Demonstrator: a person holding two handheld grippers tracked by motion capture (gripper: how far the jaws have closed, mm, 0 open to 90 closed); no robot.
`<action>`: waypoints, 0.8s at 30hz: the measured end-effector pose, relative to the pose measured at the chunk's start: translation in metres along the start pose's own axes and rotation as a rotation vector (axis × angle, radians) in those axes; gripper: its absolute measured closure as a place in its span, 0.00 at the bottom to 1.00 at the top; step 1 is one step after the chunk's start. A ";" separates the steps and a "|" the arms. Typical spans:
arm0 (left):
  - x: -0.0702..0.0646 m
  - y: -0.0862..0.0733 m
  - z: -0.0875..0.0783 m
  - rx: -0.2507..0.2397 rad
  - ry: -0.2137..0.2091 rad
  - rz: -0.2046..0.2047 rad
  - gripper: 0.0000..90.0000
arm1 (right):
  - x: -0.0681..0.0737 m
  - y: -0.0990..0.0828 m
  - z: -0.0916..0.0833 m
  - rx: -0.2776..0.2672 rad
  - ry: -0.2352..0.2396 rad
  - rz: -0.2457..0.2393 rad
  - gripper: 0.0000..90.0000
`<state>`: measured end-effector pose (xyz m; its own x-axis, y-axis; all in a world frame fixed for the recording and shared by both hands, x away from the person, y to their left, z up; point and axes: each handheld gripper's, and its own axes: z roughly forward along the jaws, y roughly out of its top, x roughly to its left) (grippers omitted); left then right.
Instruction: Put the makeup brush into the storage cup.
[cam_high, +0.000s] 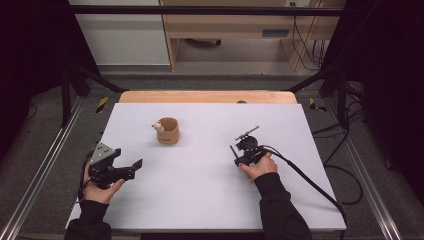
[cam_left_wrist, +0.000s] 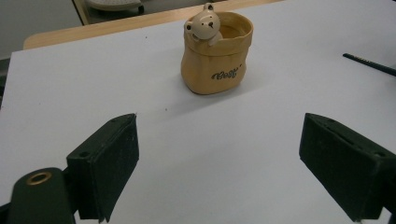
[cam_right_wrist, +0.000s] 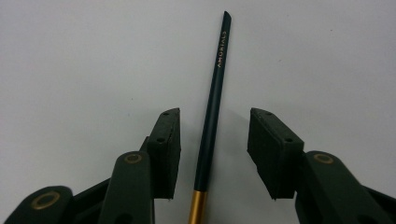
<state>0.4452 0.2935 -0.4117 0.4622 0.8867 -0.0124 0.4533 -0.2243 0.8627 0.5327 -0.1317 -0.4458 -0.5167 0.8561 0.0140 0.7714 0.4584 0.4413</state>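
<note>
A dark green pencil (cam_right_wrist: 213, 93) with a gold band lies flat on the white table. My right gripper (cam_right_wrist: 215, 114) is open, one jaw on each side of the pencil and neither touching it. In the high view this gripper (cam_high: 242, 151) sits right of centre, tilted down at the table. A tan pouch-shaped cup (cam_high: 168, 131) with a small bear figure on its rim stands upright at the middle left. My left gripper (cam_high: 129, 159) is open wide and holds nothing; it faces the cup (cam_left_wrist: 217, 53) from a distance. The pencil (cam_left_wrist: 369, 64) also shows at the far right of the left gripper view.
The white table top (cam_high: 210, 200) rests on a wooden table whose far edge (cam_high: 207, 96) shows behind it. A black cable (cam_high: 310, 180) trails from the right gripper off the table's right side. Metal frame rails (cam_high: 40, 170) run along both sides.
</note>
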 end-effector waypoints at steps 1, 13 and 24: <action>0.000 0.000 0.000 0.001 0.000 0.001 0.13 | 0.000 0.000 0.000 0.001 0.003 -0.001 0.62; 0.000 0.000 0.000 0.002 0.000 0.001 0.12 | -0.002 -0.001 0.002 0.038 0.020 0.008 0.72; 0.000 0.000 0.000 0.003 0.001 0.001 0.13 | -0.002 -0.001 0.002 0.069 0.031 0.018 0.78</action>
<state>0.4454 0.2933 -0.4122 0.4619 0.8869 -0.0115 0.4554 -0.2260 0.8612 0.5339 -0.1327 -0.4481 -0.5130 0.8570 0.0493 0.8038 0.4595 0.3779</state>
